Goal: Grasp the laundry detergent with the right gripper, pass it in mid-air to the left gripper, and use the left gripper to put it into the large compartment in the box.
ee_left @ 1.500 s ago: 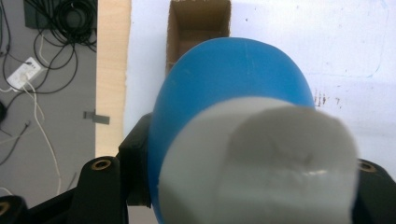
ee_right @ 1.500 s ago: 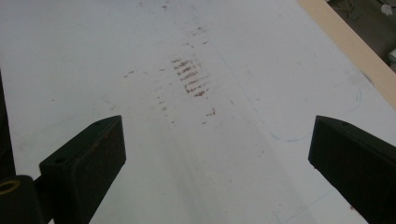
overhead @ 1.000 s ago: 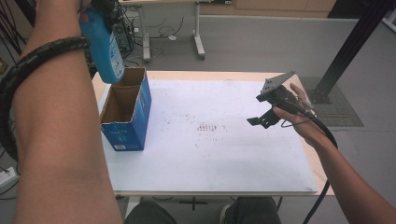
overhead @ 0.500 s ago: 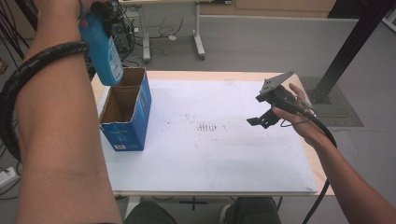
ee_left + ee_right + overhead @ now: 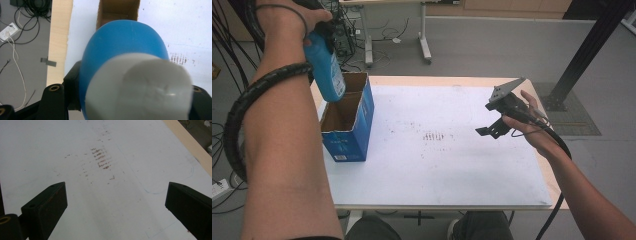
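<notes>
A blue bottle (image 5: 326,70) with a grey cap (image 5: 140,87) hangs upright over the open blue cardboard box (image 5: 349,130), its base at the box's far left rim. My left gripper (image 5: 321,35) is shut on the bottle's upper part, its black jaws on either side of it in the left gripper view. The box's brown inside (image 5: 117,10) shows beyond the bottle (image 5: 125,42). My right gripper (image 5: 491,129) hovers over the right side of the table, open, with nothing but the white tabletop between its jaws (image 5: 116,205).
The white table (image 5: 437,170) carries small brown smudges (image 5: 434,136) near its middle. The box stands near the table's left edge. Behind the table are a desk frame (image 5: 424,35) and floor cables (image 5: 227,70); a black post (image 5: 587,55) stands at the right.
My left hand has come down with the blue bottle, bringing its base to the box's opening. The right gripper has stayed where it was.
</notes>
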`<state>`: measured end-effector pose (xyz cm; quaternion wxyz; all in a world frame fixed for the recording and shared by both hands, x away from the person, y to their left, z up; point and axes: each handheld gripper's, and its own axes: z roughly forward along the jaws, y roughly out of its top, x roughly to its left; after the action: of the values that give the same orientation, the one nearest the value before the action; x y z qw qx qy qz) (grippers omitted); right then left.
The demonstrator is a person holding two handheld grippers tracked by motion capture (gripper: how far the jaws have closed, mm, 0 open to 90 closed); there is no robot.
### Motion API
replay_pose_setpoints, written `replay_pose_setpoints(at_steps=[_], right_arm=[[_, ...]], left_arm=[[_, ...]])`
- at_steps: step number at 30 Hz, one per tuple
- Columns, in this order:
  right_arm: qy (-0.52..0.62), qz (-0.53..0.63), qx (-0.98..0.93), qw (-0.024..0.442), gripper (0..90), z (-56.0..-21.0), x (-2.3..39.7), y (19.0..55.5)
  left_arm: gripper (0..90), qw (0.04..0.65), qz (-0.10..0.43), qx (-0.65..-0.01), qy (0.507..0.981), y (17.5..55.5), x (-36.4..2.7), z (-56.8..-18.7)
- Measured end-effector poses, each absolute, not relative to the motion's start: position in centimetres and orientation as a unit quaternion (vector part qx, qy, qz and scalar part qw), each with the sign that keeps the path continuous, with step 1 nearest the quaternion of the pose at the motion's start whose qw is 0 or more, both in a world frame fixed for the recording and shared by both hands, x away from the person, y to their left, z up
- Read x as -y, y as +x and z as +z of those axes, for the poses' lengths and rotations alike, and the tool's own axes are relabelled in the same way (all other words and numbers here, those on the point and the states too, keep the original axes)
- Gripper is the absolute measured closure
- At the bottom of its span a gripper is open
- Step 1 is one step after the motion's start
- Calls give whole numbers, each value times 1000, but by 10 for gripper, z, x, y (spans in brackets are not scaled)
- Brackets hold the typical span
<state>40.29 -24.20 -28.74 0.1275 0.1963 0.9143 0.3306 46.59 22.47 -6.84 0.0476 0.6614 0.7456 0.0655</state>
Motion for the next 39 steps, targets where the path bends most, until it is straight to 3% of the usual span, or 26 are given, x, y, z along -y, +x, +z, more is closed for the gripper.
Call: replay_pose_setpoints(at_steps=[39], right_arm=[[203, 316, -920, 111, 39, -308, 241, 401]], left_arm=[[375, 35, 36, -721, 691, 469, -227, -193]])
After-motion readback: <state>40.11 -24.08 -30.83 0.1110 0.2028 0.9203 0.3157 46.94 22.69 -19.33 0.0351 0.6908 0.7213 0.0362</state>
